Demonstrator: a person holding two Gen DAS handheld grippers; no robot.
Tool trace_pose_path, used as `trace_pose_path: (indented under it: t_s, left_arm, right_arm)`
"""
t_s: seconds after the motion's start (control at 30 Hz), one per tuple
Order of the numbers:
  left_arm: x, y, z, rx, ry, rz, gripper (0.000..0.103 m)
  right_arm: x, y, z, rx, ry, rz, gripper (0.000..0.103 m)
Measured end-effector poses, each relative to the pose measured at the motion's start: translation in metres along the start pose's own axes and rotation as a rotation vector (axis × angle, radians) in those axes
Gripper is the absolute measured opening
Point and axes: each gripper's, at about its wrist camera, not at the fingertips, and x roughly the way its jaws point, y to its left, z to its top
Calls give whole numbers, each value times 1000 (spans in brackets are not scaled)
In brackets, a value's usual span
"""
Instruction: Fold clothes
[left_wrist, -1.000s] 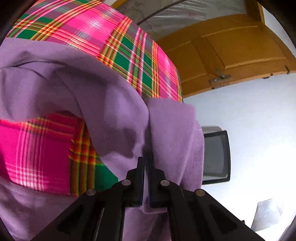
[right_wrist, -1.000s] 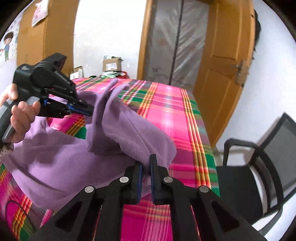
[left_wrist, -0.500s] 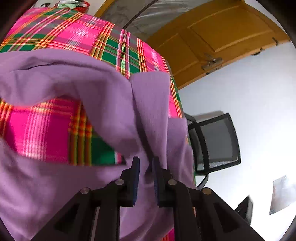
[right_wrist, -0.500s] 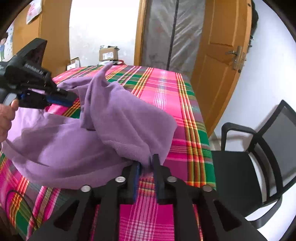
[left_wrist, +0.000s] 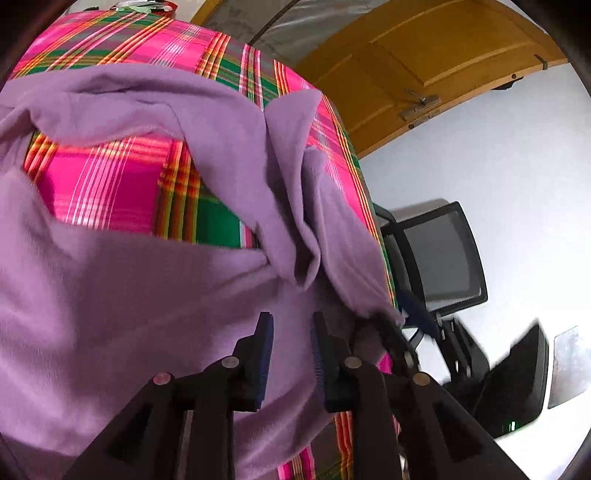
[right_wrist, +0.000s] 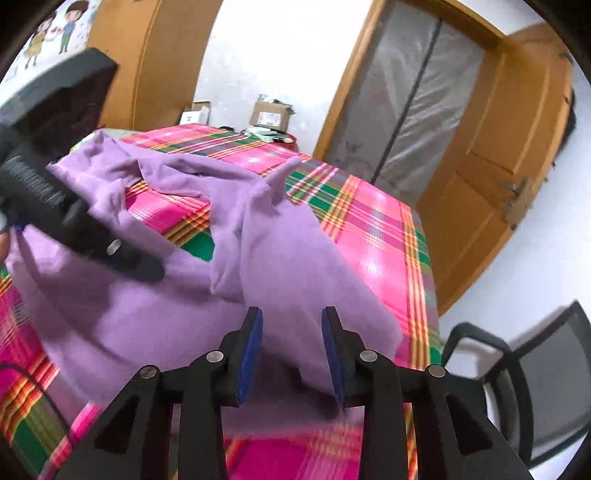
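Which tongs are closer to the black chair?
Right. The right tongs are open over the purple fleece garment at the table edge beside the black mesh office chair; the left tongs are open farther along, away from it.

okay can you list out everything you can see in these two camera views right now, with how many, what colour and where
purple garment: one, purple fleece, crumpled on the table, part draped near its edge
tablecloth: one, pink, green and yellow plaid, covering the table
office chair: one, black, beside the table on the right
door: one, orange-brown wood, behind the table
plastic curtain: one, clear grey, in the doorway
cardboard boxes: two, brown and white, beyond the table's far end
cartoon picture: one, on the wall, upper left
left gripper: one, black with blue pads, open over the garment
right gripper: one, black with blue pads, open over the garment
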Motion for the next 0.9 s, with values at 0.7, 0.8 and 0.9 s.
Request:
trace_pose_path:
  t_s: [0.7,0.8,0.9]
  left_arm:
    - [-57,34,-76,73,-8,188,38]
    - [-68,42,-82,43,-31,193,38]
    - [-81,53,-87,-4,-64,197,38]
  right_arm:
    - [42,-13,17,115,113,45,5]
    - [33,-21,14,158,93,25,5]
    - [22,-35,7,222,75,9,4]
